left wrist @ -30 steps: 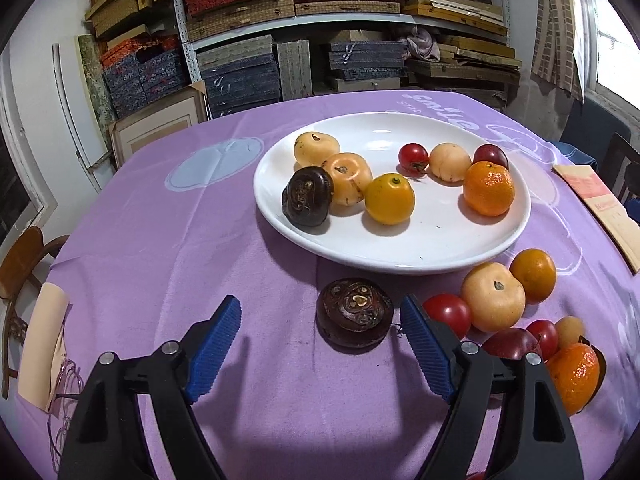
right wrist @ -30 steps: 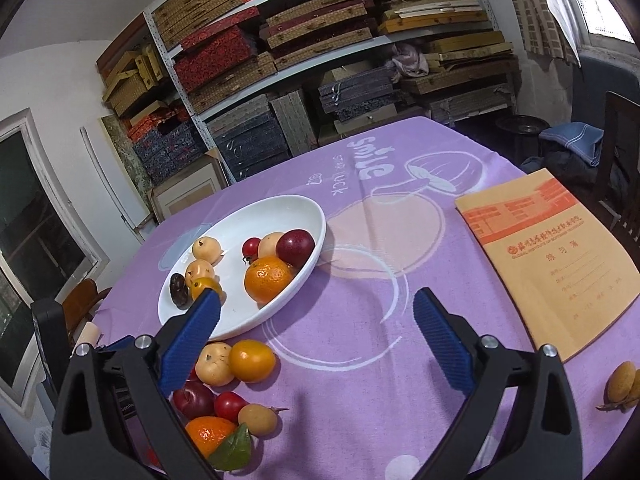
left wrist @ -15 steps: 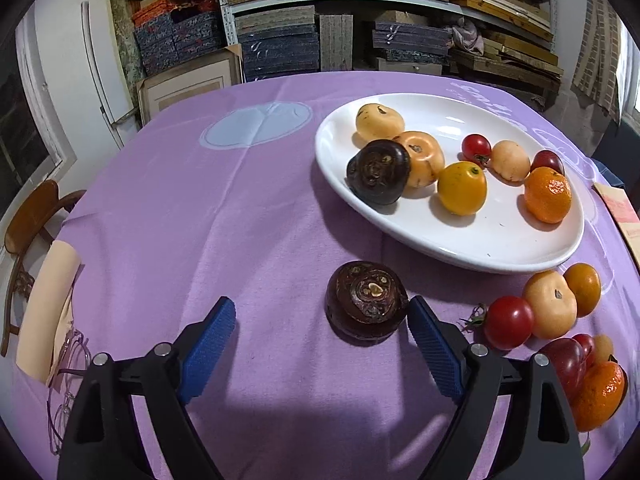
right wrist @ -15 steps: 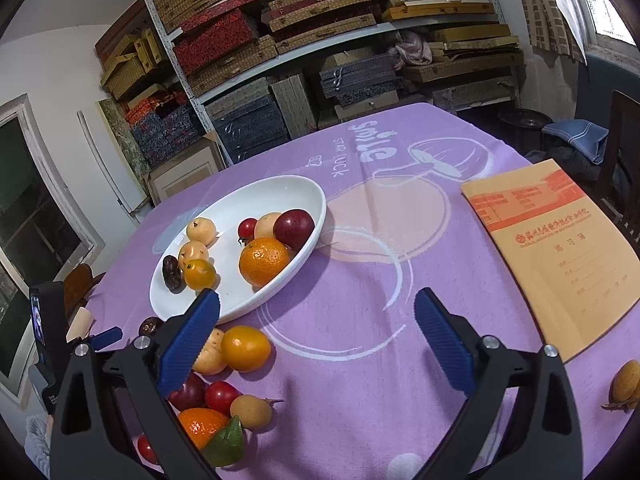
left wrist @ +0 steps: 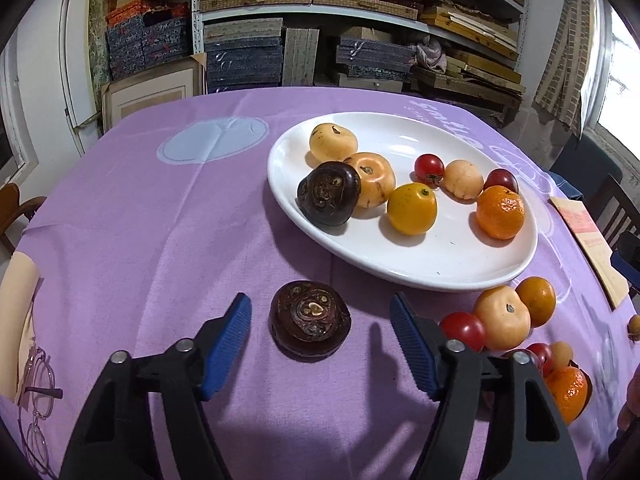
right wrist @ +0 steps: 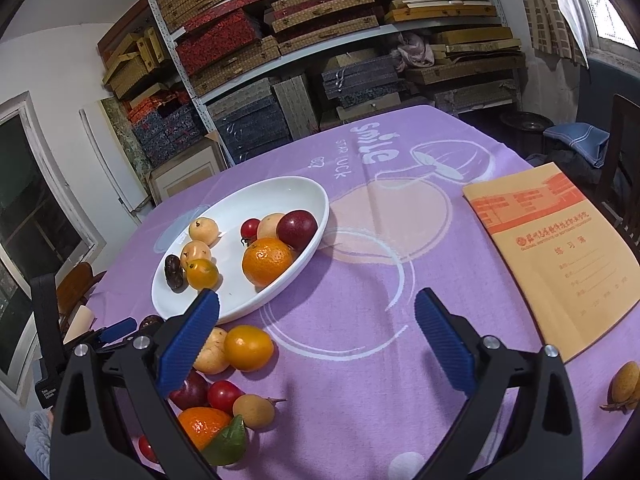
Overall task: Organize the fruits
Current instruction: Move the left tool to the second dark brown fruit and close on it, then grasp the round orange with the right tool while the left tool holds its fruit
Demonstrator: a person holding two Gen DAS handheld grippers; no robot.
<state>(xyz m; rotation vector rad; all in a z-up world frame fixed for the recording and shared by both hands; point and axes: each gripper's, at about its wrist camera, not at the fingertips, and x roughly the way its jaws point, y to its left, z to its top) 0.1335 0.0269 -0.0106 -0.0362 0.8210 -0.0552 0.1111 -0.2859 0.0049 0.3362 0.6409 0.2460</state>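
Left gripper (left wrist: 320,332) spread wide, holding nothing, low over the purple tablecloth (left wrist: 168,232). Dark brown fruit (left wrist: 310,324) right between the blue pads, a touch nearer the left one, apart from both. Ahead and slightly to the right, the white plate (left wrist: 440,268), carrying a matching dark fruit (left wrist: 329,193) at its near-left edge.

Judged step: grasp, then lift to the plate. Worth centring first, so both pads meet the flattened sides together rather than one nudging it into a roll. Worth squeezing gently, around the widest part, then rising enough to clear the rim ahead. Best avoided: the loose cluster off to the right, led by a cherry tomato (left wrist: 463,330).

Right gripper (right wrist: 316,330) likewise wide open and empty, above bare cloth, with an orange fruit (right wrist: 248,348) just off its left pad.
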